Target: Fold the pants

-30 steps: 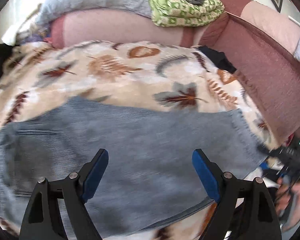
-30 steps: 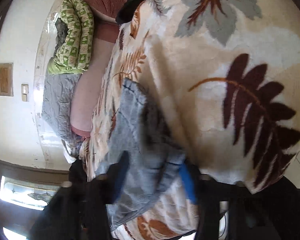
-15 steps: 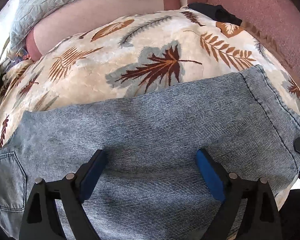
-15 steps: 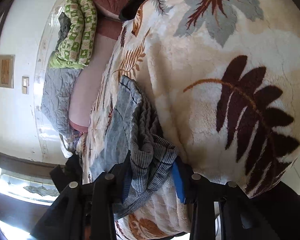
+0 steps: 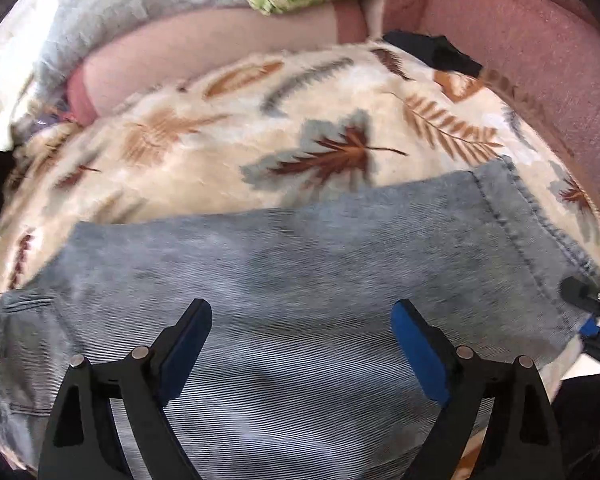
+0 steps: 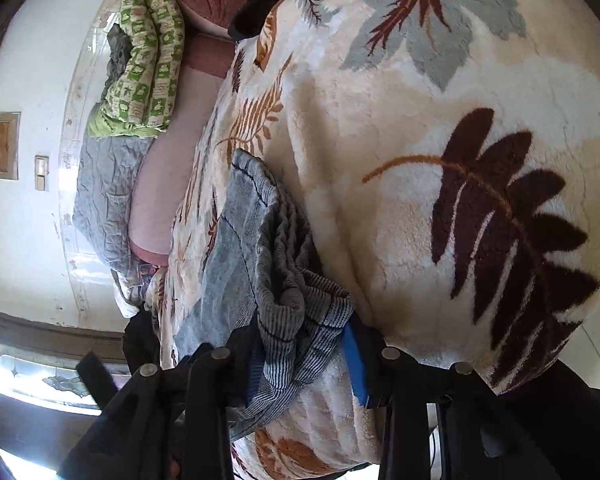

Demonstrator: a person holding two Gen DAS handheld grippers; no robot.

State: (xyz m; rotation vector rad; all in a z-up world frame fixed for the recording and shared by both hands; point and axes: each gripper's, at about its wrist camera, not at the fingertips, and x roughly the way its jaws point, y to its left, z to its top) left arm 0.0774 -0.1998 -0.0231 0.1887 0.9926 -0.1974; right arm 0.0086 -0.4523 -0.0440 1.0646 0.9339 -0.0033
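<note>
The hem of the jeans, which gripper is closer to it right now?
Right. The right gripper is clamped on the bunched hem; the left gripper hovers open over the middle of the jeans.

A: The pants [image 5: 300, 264] look like washed, ribbed blue denim, matt, with stitched hems. The blanket [image 5: 204, 160] under them is thick fleece, fuzzy and soft.

B: At lower frame, the left gripper [image 5: 300, 344] is matt black plastic with blue rubbery pads [image 5: 420, 356] and small shiny metal pins.
</note>
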